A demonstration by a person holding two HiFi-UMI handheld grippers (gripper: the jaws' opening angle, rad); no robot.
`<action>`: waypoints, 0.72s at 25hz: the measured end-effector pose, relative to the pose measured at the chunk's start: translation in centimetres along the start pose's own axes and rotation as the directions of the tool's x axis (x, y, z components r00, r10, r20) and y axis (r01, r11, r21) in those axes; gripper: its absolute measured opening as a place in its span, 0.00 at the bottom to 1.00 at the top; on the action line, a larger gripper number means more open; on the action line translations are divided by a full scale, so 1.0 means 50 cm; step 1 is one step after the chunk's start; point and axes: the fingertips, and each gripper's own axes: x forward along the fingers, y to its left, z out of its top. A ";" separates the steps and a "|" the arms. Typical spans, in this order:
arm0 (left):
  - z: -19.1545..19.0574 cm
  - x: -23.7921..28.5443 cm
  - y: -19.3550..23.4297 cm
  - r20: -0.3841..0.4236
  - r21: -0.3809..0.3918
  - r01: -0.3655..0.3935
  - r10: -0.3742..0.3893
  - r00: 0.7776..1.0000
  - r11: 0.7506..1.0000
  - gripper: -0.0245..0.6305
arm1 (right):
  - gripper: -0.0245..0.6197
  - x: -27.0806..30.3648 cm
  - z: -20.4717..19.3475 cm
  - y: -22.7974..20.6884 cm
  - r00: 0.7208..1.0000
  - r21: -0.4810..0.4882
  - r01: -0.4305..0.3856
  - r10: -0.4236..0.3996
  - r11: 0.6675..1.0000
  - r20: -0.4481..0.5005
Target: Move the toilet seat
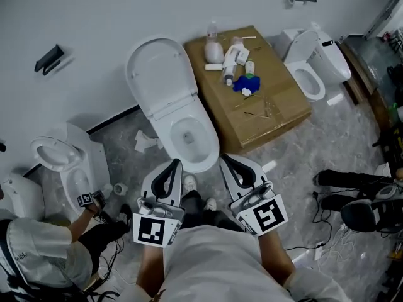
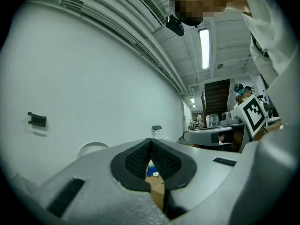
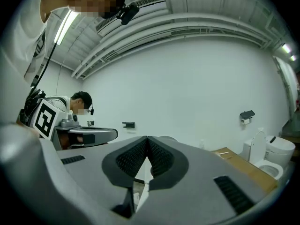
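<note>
Grey floor [image 1: 296, 162] holds toilet [image 1: 173, 115] beside a cluttered cardboard box [image 1: 277, 106].

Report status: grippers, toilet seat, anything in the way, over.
Left gripper and right gripper both shut, empty, held at bowl front. Toilet seat up, untouched. Cardboard box beside bowl, path clear.
</note>
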 end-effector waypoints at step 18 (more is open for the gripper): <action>-0.107 0.165 0.209 -0.049 -0.096 0.077 -0.082 0.995 0.992 0.05 | 0.06 0.258 -0.060 -0.076 1.000 0.039 0.020 -0.019 0.999 -0.017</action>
